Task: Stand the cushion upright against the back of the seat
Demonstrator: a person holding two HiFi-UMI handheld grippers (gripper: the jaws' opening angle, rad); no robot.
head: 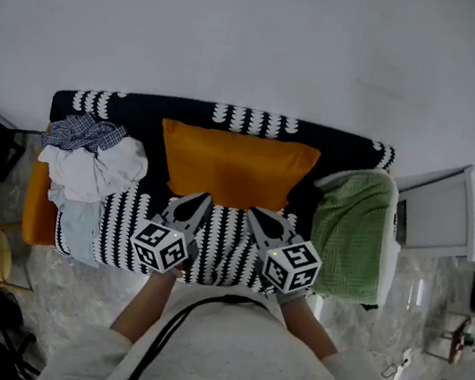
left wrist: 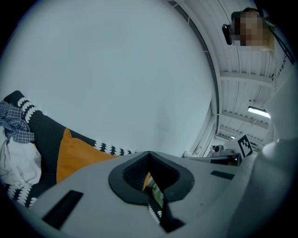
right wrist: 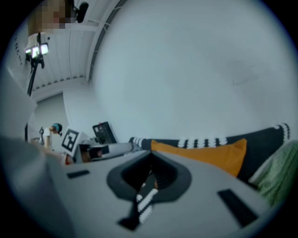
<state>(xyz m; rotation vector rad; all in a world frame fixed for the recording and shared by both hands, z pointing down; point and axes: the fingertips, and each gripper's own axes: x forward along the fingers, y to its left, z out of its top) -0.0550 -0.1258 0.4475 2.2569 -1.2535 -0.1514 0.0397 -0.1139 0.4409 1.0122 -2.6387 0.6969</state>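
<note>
**Item:** cushion (head: 236,168). Orange, rectangular, plain cloth cover.

**Location:** the middle of the sofa. Its long top edge lies up by the sofa back (head: 142,112). Its lower edge is on the patterned seat (head: 229,232), just ahead of my two grippers. In both gripper views it leans on the backrest, close to upright. I judge it placed, or one nudge short of it.

**Handling, as I judge it:**
- Light and soft-filled, so it dents under a push and sags if I lift it by one corner.
- The cover has some grip and is not slippery.
- There is nothing to break.

**Where to hold:** I take a pinch of cover at each lower corner, one gripper per side, so it rises level. Otherwise I press low on the face with shut tips to seat it back.

**Left gripper** (head: 202,197)**:** jaws together with nothing between them. The tip is at the cushion's lower edge. I cannot tell whether it touches.

**Right gripper** (head: 253,212)**:** jaws together and empty, at the same edge, further right.

**Neighbours:**
- A heap of clothes (head: 94,166) lies near the cushion's left side.
- A green throw (head: 352,230) lies just beside its right side.

I see neither one pinning it.
</note>
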